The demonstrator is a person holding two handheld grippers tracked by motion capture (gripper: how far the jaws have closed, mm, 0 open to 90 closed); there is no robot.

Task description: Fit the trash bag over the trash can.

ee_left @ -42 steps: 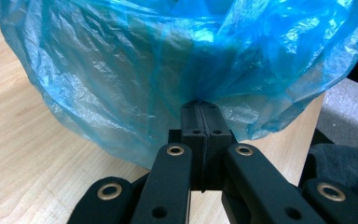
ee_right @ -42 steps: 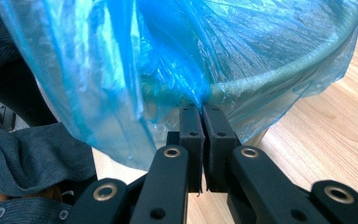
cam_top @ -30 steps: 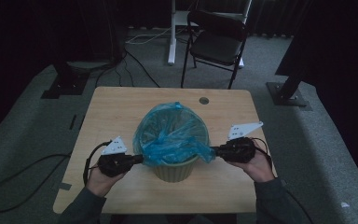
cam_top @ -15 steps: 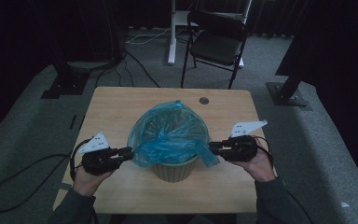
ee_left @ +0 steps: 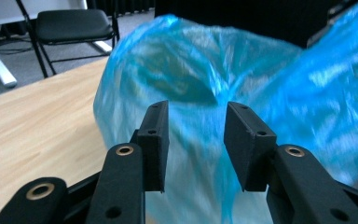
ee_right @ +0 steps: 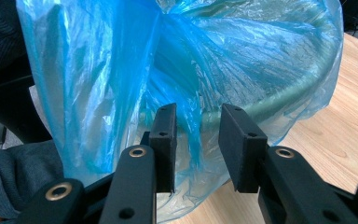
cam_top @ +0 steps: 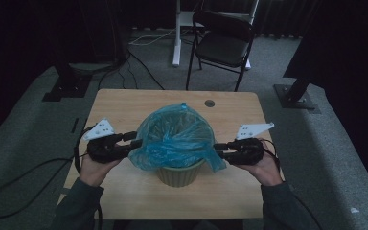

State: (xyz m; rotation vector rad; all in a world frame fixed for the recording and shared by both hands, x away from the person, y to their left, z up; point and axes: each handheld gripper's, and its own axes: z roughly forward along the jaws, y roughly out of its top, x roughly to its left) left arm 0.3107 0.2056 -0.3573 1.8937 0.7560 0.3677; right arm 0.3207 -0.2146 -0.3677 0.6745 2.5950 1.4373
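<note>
Blue bag (cam_top: 175,139) draped over the rim of a green bin (cam_top: 179,173), mid-counter (cam_top: 124,103). Left hand-held gripper (cam_top: 135,142) beside the bag (jaws just opened, apart, plastic between but unpressed). Right hand-held gripper (cam_top: 219,148) likewise apart at the opposite side.

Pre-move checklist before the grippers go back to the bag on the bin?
1. Left gripper open, its fingers having just been opening, no film pinched: ok.
2. Right gripper open, likewise just opened, a fold of film between the fingers but not pressed: ok.
3. Blue bag folded over green bin rim: right side ok, left side cannot tell.
4. Bin upright on table: ok.
5. Bag torn: cannot tell.
</note>
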